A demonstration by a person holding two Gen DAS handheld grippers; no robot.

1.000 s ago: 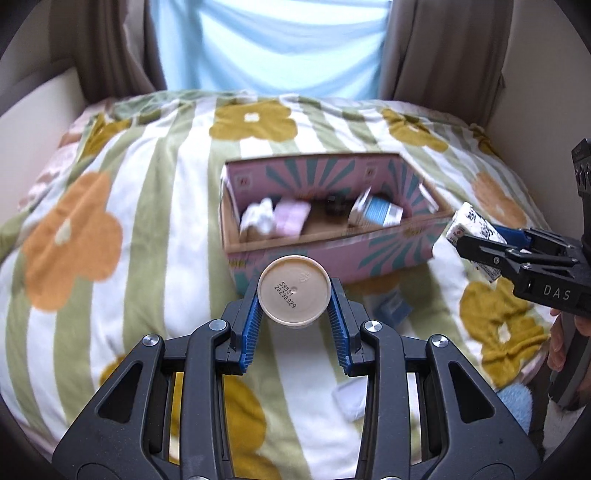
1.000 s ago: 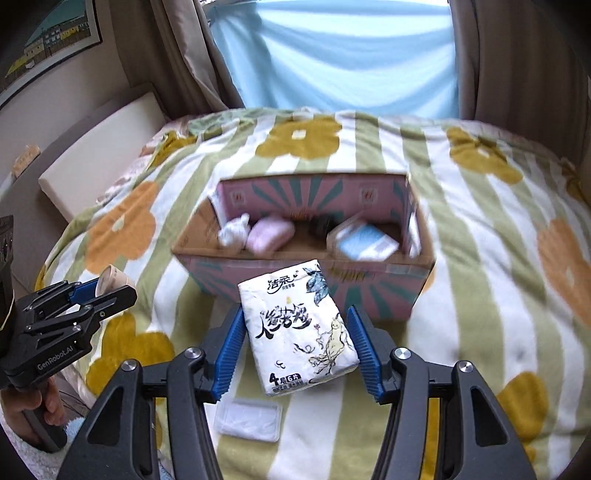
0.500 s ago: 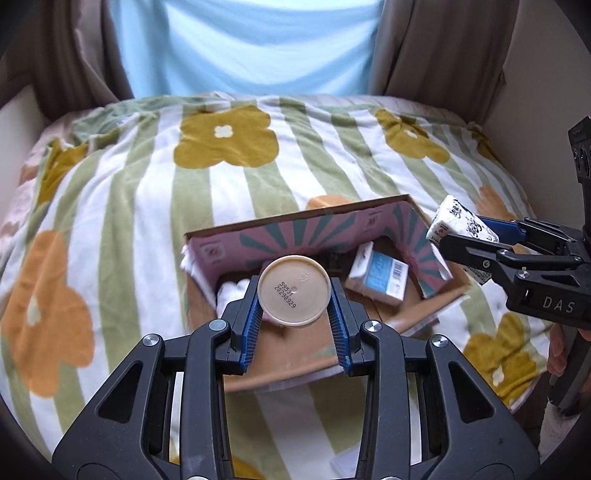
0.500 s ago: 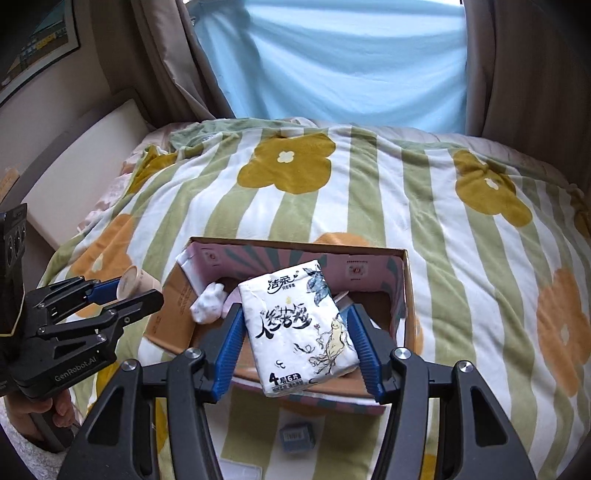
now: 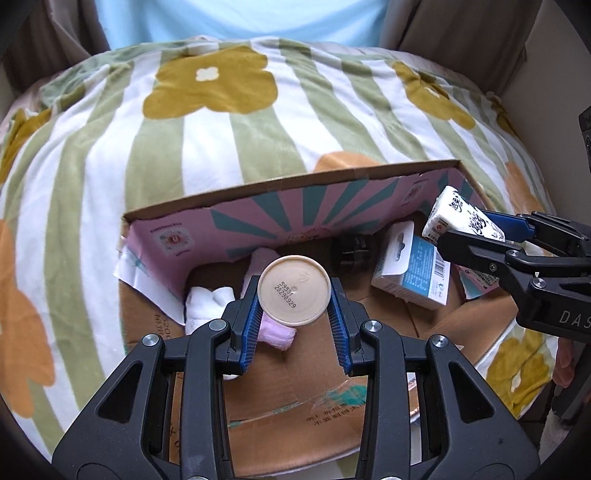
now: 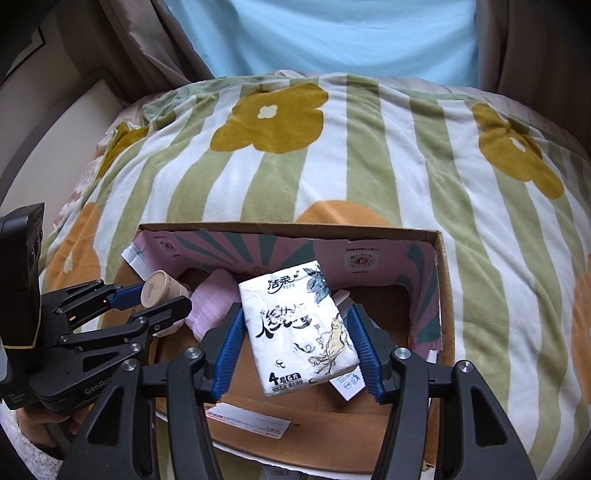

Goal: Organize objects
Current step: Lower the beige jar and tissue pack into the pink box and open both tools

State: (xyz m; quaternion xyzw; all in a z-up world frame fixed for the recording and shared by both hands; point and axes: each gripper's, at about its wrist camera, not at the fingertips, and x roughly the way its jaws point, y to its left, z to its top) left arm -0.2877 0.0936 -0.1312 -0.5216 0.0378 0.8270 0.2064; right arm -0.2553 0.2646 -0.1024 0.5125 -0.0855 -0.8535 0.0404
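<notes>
My left gripper (image 5: 294,310) is shut on a small tan cylinder container (image 5: 294,290), held over the open cardboard box (image 5: 288,192) with the pink printed inside. It also shows in the right wrist view (image 6: 162,290). My right gripper (image 6: 293,341) is shut on a white tissue pack (image 6: 297,328) with black lettering, held over the box's right half (image 6: 439,280); the pack also shows at the right of the left wrist view (image 5: 461,218). Inside the box lie a pink cloth (image 6: 214,302), a white cloth (image 5: 207,299), a blue-and-white carton (image 5: 413,269) and a small black object (image 5: 351,251).
The box sits on a bed with a green-striped blanket with yellow and orange flowers (image 5: 207,85). Curtains and a light blue window (image 6: 325,33) are behind. A white bed frame edge (image 6: 74,110) is at the left. Box flaps hang down at the near side (image 5: 314,424).
Both grippers moved forward and down over the box, each keeping its object. The box now fills the lower view, with its inside directly below the held items.
</notes>
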